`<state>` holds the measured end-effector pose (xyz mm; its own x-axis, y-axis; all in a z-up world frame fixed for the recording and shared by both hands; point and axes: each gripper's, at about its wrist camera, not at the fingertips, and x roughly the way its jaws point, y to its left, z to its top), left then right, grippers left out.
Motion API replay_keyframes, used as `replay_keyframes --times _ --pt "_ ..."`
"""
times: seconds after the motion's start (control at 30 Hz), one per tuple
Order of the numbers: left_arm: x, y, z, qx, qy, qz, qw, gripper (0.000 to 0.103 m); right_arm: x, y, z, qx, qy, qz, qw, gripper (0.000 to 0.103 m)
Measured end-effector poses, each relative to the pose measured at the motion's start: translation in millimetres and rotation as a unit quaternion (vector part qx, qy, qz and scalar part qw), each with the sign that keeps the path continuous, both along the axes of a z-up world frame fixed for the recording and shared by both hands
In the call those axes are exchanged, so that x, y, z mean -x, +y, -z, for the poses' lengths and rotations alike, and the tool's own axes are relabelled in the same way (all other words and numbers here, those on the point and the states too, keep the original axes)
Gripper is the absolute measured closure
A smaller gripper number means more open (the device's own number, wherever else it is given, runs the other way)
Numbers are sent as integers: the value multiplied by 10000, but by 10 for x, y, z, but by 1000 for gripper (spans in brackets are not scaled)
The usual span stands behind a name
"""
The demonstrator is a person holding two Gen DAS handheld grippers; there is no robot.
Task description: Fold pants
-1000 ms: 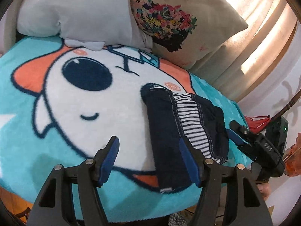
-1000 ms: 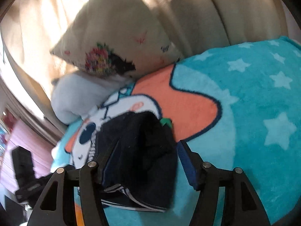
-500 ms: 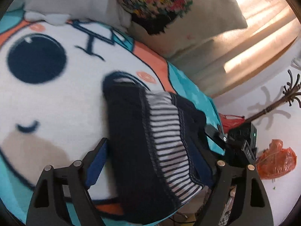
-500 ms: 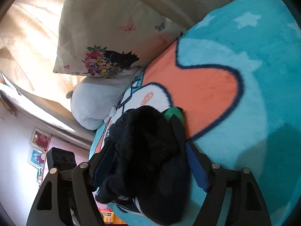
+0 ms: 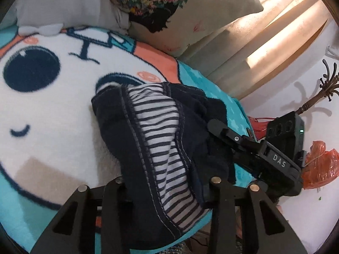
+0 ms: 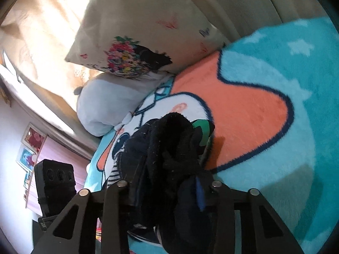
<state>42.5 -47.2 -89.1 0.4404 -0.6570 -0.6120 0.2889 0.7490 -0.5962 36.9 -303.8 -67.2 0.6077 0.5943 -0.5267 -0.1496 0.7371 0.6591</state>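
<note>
Nearest, the left gripper [image 5: 167,192] was clenched on the near end of the pants [image 5: 156,139] — dark navy, with a striped lining showing. The right gripper [image 6: 167,190] gripped the bunched dark cloth at their right edge. The pants lay on the turquoise cartoon blanket [image 5: 53,127], near its right border. Farther off, a grey pillow [image 5: 63,2] and a floral cushion [image 5: 190,6] rested against the curtain [image 5: 264,42].
</note>
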Motion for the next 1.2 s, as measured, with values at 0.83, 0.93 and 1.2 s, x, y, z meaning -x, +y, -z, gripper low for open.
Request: replay_keyframes --times 0.83,0.93,1.2 --pt "-137 293 -288 -1199 -395 -299 9916 51 -530 285 -71 869 78 236 9959 47" --pt "-117 447 -340 -1018 -399 -492 9928 41 -458 212 -214 867 -161 217 9959 34" --pt "-398 657 -114 -175 83 -720 9972 39 -708 265 125 130 375 -129 9991 27"
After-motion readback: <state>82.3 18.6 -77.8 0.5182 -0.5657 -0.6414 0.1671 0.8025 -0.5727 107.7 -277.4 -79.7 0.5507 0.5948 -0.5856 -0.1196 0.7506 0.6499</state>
